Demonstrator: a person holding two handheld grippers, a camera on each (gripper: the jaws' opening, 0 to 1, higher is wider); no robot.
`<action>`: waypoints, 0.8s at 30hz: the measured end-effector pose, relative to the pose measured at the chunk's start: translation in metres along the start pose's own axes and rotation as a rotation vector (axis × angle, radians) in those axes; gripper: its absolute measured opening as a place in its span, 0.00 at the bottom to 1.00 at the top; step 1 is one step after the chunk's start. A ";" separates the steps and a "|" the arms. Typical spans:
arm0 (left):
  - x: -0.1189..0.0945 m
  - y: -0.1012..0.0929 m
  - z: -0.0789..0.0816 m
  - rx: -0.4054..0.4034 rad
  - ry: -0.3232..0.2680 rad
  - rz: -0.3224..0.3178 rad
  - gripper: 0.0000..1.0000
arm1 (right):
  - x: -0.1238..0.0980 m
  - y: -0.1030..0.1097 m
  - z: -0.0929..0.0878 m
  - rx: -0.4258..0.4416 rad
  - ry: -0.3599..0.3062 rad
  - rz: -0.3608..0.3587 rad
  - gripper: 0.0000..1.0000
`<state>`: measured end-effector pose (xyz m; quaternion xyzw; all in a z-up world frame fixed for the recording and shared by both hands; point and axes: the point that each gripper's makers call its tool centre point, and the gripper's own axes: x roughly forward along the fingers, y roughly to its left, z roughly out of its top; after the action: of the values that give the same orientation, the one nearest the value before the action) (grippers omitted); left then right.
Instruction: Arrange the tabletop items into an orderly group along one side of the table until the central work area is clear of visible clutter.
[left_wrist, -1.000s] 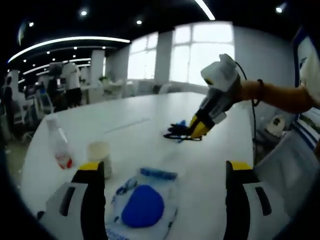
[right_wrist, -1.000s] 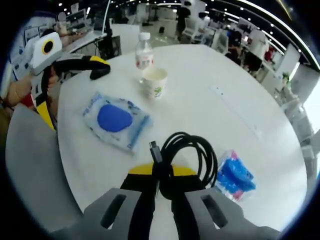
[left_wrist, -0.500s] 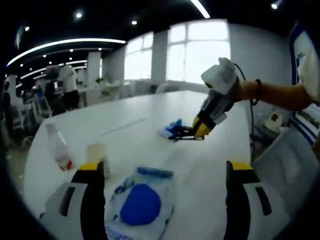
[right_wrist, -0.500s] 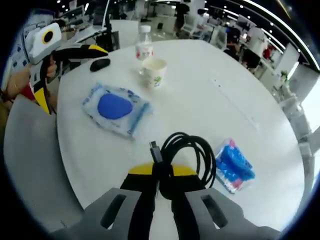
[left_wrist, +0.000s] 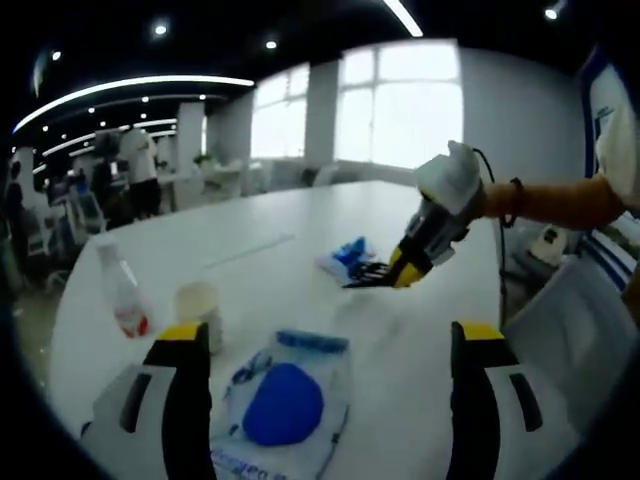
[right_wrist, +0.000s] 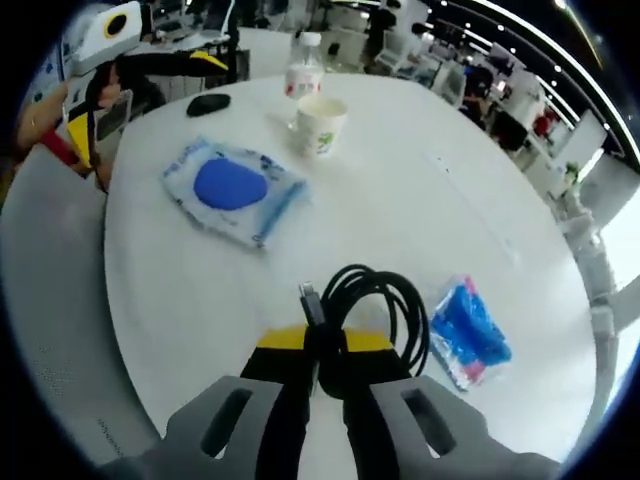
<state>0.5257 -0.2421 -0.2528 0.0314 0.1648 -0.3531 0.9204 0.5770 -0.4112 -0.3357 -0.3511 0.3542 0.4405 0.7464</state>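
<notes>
right gripper (right_wrist: 318, 352): jaws clamped together on the coiled black cable (right_wrist: 372, 310), pinched where the loops bunch; the plug end sticks up just beside the jaws.
cable handling: looks light and floppy, so the loops will sag and swing. the bunched part is the sound place to grip, since a single strand would let the coil unwind.
cable seen from left gripper view: held just above the white round table (left_wrist: 300, 270) by the right gripper (left_wrist: 400, 275), close to the small blue packet (left_wrist: 348, 255).
left gripper (left_wrist: 330, 400): jaws wide apart, holding nothing, hovering over the clear pouch with a blue pad (left_wrist: 285, 405).
pouch handling: soft, crinkly, likely slippery plastic. better pinched at an edge seam than over the bulge.
paper cup (right_wrist: 320, 124): upright, just beside the plastic bottle (right_wrist: 303, 75); light and crushable, so grip gently at the wall.
black mouse (right_wrist: 208, 103): near the table edge, apart from the pouch.
small blue packet in right gripper view (right_wrist: 468, 335): lying beside the cable loops.
</notes>
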 end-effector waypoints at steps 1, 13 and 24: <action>0.000 0.000 0.000 0.002 0.001 0.000 0.98 | 0.003 0.002 -0.002 -0.013 0.004 0.003 0.10; -0.006 0.004 -0.006 -0.007 0.020 0.015 0.95 | 0.018 0.026 -0.016 -0.129 0.033 0.027 0.10; -0.015 0.008 -0.015 -0.041 0.034 0.036 0.93 | 0.031 0.037 -0.034 -0.198 0.096 0.040 0.11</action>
<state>0.5167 -0.2242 -0.2622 0.0217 0.1870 -0.3324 0.9242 0.5476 -0.4132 -0.3865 -0.4366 0.3513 0.4709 0.6813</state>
